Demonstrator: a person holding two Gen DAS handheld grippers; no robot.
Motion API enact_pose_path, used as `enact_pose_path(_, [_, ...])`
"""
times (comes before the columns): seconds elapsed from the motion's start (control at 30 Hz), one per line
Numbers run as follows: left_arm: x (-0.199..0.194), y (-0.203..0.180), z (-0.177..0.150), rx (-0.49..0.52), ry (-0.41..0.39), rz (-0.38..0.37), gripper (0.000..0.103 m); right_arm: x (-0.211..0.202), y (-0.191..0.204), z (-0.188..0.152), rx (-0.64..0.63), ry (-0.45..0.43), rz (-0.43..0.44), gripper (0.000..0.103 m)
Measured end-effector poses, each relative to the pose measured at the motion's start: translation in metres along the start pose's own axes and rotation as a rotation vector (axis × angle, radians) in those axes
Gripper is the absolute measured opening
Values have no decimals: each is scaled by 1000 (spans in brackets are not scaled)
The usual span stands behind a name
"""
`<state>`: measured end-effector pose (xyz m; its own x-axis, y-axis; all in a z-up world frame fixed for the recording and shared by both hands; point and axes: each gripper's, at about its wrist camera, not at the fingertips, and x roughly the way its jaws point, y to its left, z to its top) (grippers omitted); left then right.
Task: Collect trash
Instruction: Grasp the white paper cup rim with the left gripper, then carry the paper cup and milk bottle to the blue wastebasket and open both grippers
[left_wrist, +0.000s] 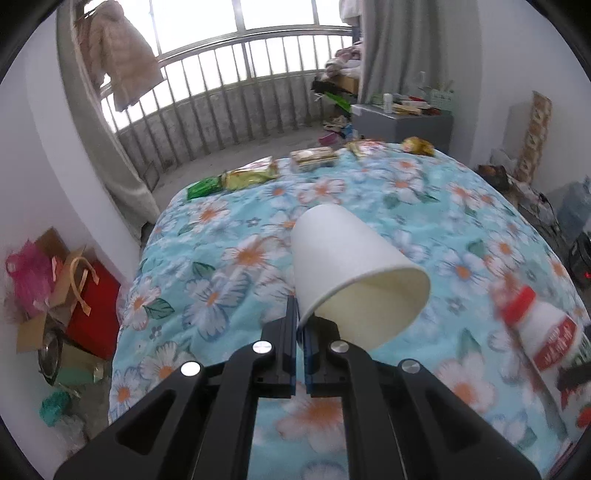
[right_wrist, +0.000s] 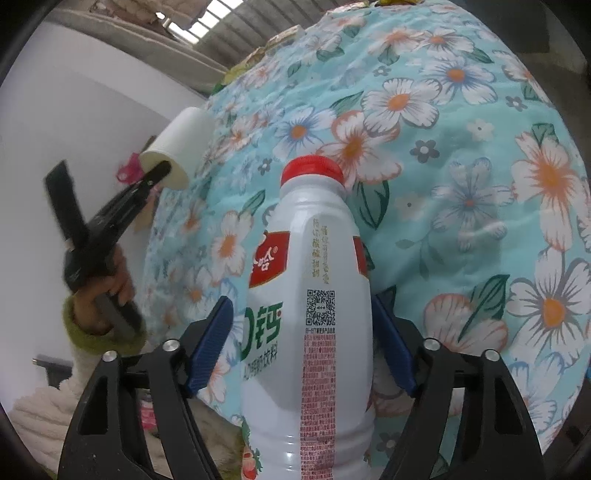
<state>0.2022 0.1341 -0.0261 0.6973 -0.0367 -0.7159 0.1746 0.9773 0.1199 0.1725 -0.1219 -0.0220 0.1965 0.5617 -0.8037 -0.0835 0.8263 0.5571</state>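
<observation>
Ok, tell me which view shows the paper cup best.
The left wrist view: the paper cup fills the centre, its rim pinched in the left gripper, open mouth facing the camera. The right wrist view shows it small, far left, from the side.

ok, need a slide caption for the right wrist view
Right gripper fingers around a white red-capped bottle above the floral bedspread; left gripper holds a paper cup.

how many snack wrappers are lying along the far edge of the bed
5, in a row in the left wrist view: green packet leftmost, yellow-green bag beside it, clear pack mid-row, red-gold wrapper, crumpled yellow wrapper rightmost. More may be hidden.
</observation>
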Motion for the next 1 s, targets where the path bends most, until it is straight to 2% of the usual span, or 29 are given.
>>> enact_pose_path(0.13, [-13,-13,-4,22,-6,-33,3,3,2,0,6,3,-26,62])
enact_pose_path(0.57, [-35,-28,-12,49,-40,-51,3,-5,-4,-15,43,-41,-24,60])
enact_pose_path(1.0, [-51,-33,-13,58,-65,-47,3,-29,-19,-35,118,-151,49,59])
